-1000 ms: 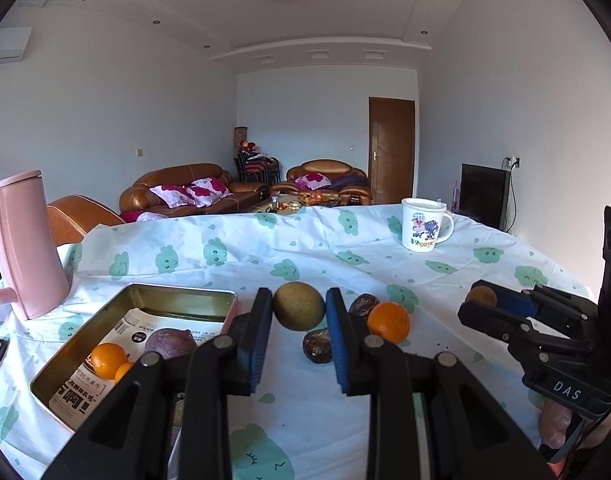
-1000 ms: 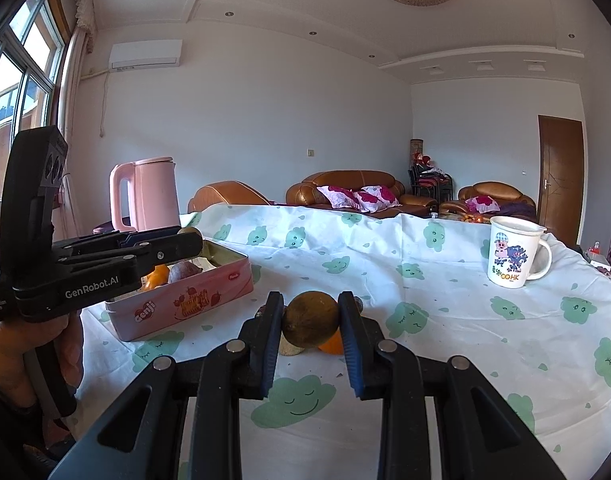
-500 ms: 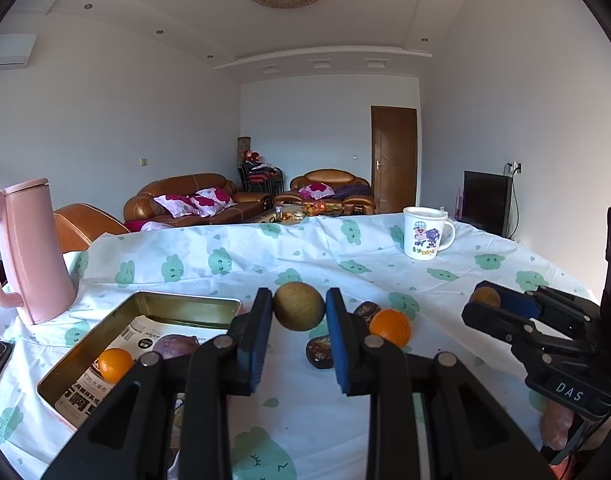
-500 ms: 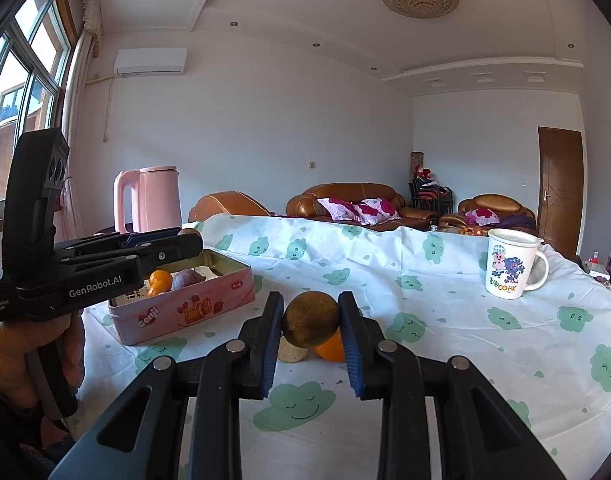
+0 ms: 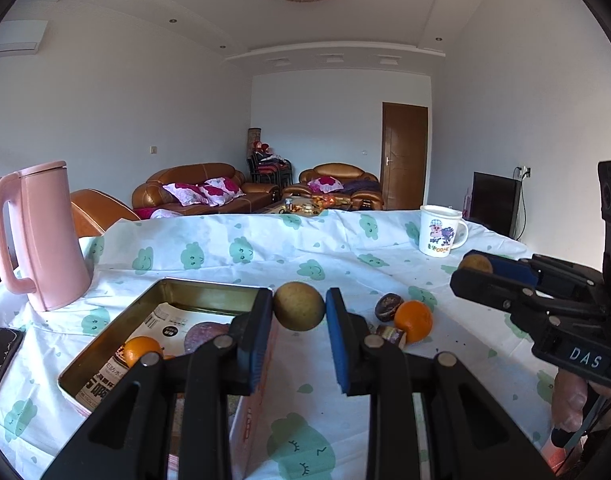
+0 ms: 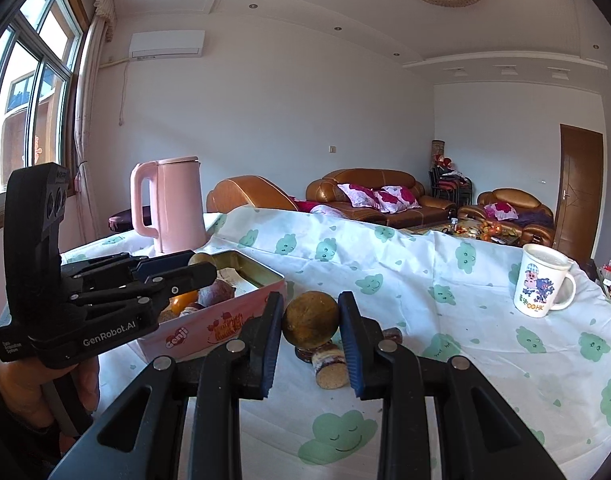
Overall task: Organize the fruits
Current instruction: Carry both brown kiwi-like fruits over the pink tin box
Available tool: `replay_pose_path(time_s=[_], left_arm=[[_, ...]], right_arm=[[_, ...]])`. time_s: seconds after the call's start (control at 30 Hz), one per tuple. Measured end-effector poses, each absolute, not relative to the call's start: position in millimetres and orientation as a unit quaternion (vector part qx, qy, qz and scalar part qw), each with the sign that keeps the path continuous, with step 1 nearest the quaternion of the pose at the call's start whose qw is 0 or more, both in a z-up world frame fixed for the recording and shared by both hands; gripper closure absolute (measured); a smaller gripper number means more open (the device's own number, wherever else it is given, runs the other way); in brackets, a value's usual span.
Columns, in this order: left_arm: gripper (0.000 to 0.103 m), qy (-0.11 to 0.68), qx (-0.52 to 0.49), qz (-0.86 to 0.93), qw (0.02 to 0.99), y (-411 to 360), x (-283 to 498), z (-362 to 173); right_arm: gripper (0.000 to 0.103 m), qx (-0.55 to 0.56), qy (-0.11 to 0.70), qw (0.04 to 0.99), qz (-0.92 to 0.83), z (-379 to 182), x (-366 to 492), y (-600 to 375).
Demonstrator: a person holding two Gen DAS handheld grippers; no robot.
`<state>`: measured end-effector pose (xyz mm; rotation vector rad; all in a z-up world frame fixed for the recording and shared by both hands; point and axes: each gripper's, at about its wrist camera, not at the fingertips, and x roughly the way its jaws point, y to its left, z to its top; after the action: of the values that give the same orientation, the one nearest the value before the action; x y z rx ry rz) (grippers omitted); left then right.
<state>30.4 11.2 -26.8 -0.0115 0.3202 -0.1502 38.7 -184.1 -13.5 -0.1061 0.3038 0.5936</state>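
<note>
Both claws have shifted since the earlier frames: the right claw (image 6: pixel 310 330) has risen off the tabletop (image 6: pixel 485 360) with its fruit, and the left claw (image 5: pixel 299 312) has drifted sideways toward the tin (image 5: pixel 209 290). Left claw: closed on a round brown-green fruit (image 5: pixel 299 307), pinched across its widest part between the blue pads and held just beside the tin's near right corner. Right claw: likewise clamped on a similar brown fruit (image 6: pixel 310 319), above the loose pieces on the cloth. The tin already holds an orange (image 5: pixel 141 350) and a purple fruit (image 5: pixel 203 334); another orange (image 5: pixel 412 321) and dark pieces (image 5: pixel 388 307) remain on the tabletop. Judged handling: these fruits look firm, light and smooth-skinned, so a round body may roll out of flat pads; a grip across the equator, as shown, seems soundest, with moderate squeeze to avoid bruising.
</note>
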Motion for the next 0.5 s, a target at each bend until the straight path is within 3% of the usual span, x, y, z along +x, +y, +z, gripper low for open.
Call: replay_pose_path(time_s=[0.5], left_arm=[[0.074,0.213,-0.054,0.003,0.976,111.7,48.0,-31.1]], right_arm=[[0.073,-0.087,0.186,0.909,0.362,-10.5,65.9,-84.8]])
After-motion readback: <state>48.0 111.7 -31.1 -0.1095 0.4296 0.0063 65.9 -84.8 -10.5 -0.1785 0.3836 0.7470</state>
